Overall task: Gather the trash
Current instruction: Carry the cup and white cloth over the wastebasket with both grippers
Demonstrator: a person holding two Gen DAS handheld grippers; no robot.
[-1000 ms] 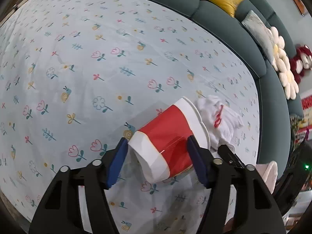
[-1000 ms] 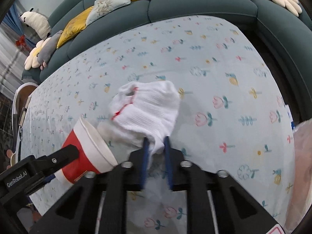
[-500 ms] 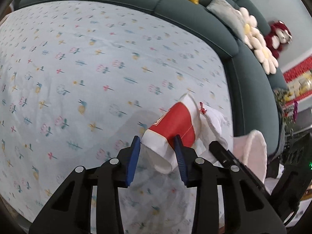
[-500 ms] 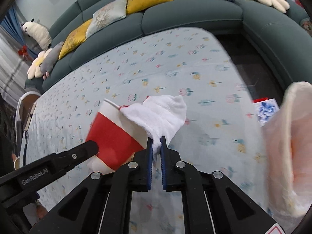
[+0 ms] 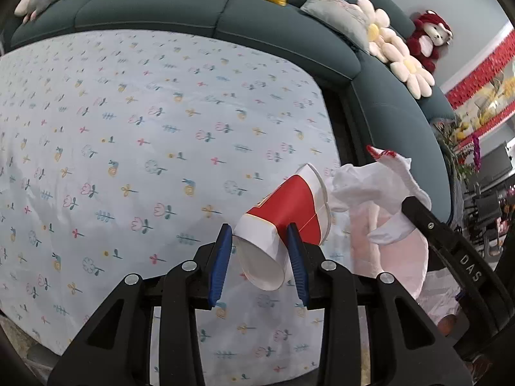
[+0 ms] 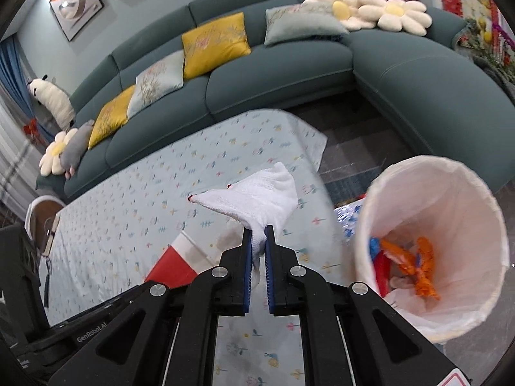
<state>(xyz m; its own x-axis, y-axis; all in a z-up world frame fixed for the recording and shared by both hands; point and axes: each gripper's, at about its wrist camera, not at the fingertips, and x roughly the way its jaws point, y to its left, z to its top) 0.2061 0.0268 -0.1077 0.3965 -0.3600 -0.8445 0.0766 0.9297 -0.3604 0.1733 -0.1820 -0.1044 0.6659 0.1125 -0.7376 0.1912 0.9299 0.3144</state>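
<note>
Above the near edge of the flower-print table (image 5: 161,128), the left hand-held gripper (image 5: 259,259) pinches a red paper cup (image 5: 289,206) by its base. Right of it, the right hand-held gripper (image 6: 257,251) clamps a white napkin (image 6: 257,196). Both are mid-carry; next, I judge, each must swing right over the lined bin (image 6: 450,193) and release.

Both wrist views angled down, close over floral tablecloth (image 5: 161,128); shared: tablecloth, teal sofa (image 6: 289,74).
</note>
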